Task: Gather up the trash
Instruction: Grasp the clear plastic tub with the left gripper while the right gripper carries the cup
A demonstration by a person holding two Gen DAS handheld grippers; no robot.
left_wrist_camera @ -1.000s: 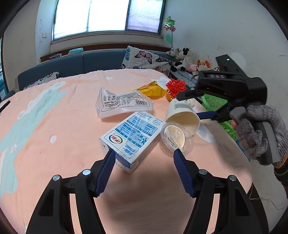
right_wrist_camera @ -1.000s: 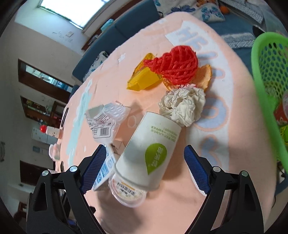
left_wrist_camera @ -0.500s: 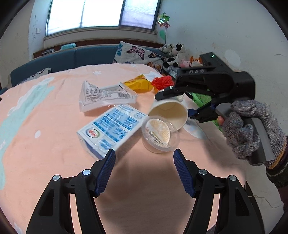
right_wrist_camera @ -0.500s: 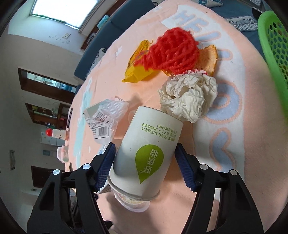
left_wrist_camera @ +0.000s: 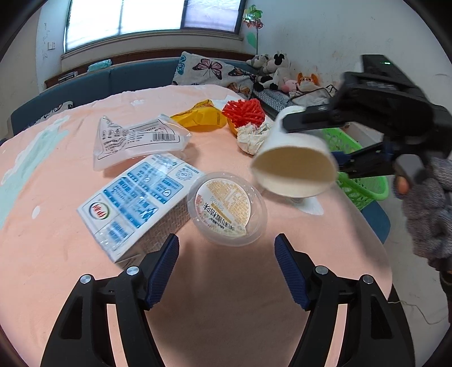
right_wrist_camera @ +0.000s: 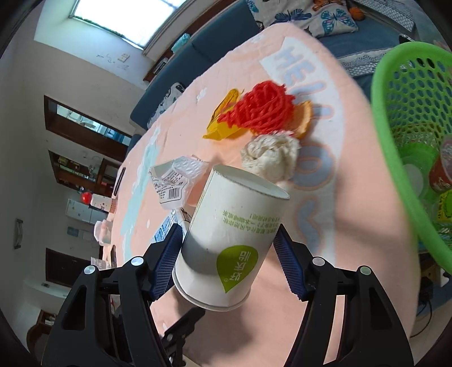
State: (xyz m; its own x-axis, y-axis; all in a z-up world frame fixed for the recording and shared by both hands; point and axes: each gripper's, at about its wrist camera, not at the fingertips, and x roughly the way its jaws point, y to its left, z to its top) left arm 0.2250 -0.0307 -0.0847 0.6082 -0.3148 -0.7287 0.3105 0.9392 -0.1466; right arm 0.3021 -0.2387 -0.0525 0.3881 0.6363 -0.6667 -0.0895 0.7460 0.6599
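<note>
Pretty clearly someone's living room: a blue sofa [left_wrist_camera: 93, 82] under the window [left_wrist_camera: 152, 17], a butterfly cushion [left_wrist_camera: 209, 70], stuffed toys [left_wrist_camera: 271, 70] piled in the corner, and a peach cloth over the tabletop [left_wrist_camera: 56, 240].

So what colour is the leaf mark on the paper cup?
Green, on the white paper cup; clearest in the right wrist view.

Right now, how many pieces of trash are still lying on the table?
7: milk carton, plastic lid, clear bag, yellow wrapper, red net, crumpled paper, orange peel. More may be hidden.
</note>
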